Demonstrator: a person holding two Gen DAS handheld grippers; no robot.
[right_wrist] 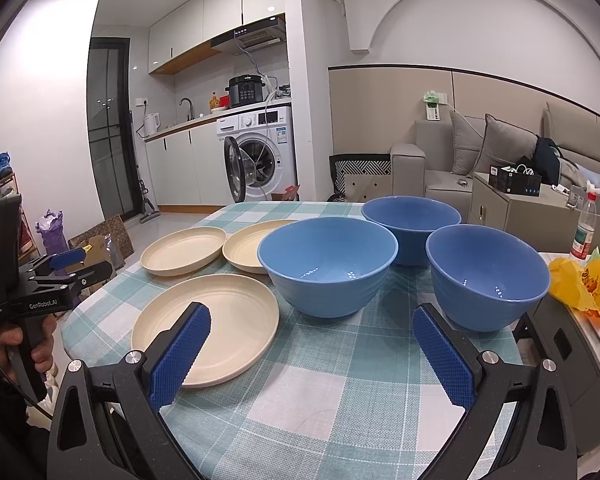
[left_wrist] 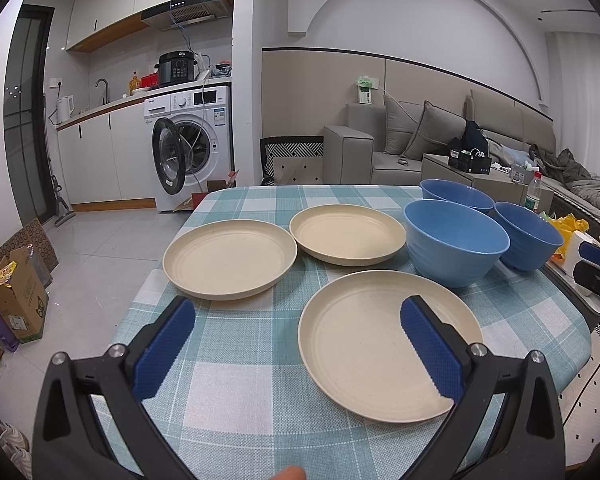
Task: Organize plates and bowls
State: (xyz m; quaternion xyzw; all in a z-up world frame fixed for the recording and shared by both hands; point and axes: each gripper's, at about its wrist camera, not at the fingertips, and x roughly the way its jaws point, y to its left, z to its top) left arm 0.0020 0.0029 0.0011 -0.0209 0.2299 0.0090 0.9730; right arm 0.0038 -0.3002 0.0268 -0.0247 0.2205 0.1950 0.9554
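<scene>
On the checked tablecloth (left_wrist: 260, 380), 3 cream plates (left_wrist: 384, 344) lie left of 3 blue bowls (right_wrist: 328, 264), all apart; both the left gripper (left_wrist: 296, 352) and right gripper (right_wrist: 312, 360) hover spread and empty, and the ware looks light, stiff, slick, best pinched at a rim
</scene>
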